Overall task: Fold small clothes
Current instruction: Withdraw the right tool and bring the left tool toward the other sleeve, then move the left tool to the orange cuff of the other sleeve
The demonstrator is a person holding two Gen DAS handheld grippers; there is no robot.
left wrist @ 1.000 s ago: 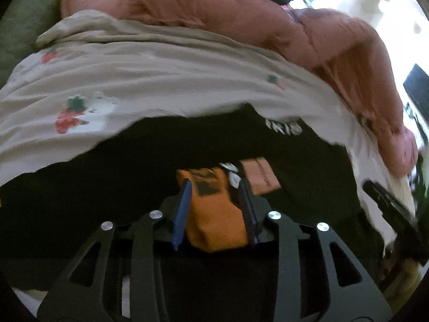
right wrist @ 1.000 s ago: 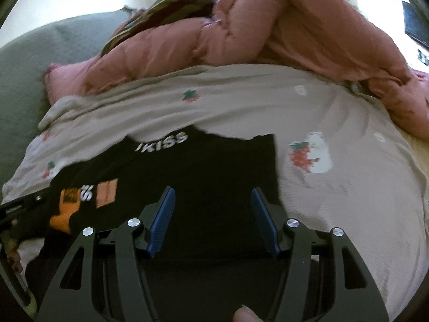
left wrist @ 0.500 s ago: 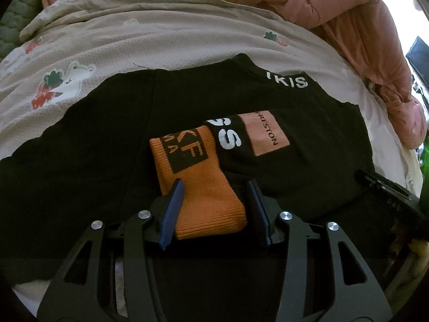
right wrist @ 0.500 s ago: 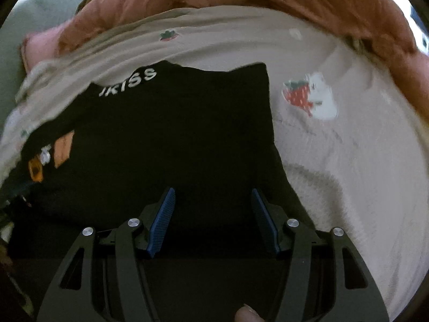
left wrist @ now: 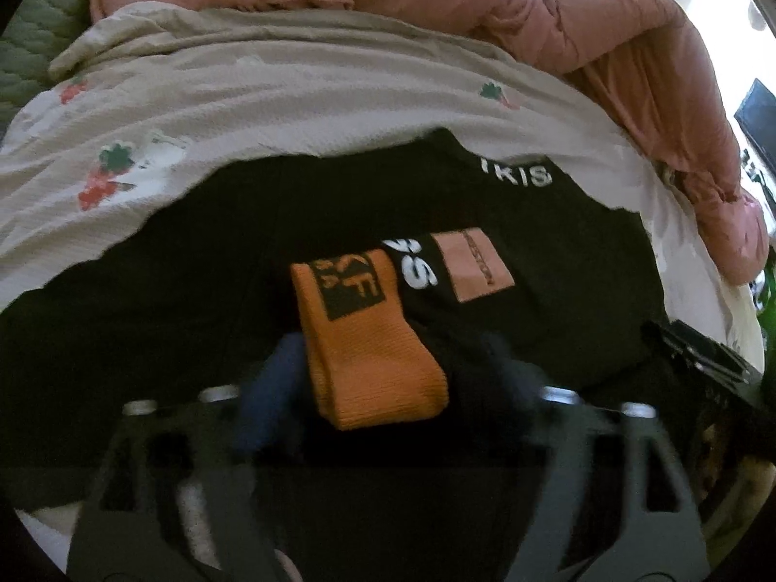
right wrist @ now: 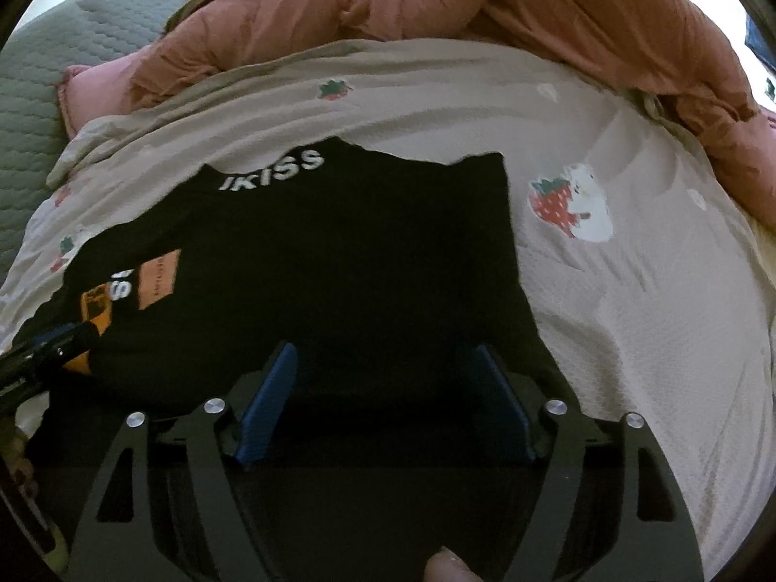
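The left tool [left wrist: 388, 368] is releasing, its jaws just spreading around the orange sock [left wrist: 368, 334] lying on the black garment [right wrist: 339, 262] on the bed [right wrist: 630, 291]; the right tool [right wrist: 383, 388] is widening too, grasping nothing, near the garment's near edge.

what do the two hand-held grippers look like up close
Both look alike. The right hand-held gripper has a black frame with triangular cut-outs, silver round bolts and two fingers lined with ribbed blue pads. The left hand-held gripper shows the same build, blurred.
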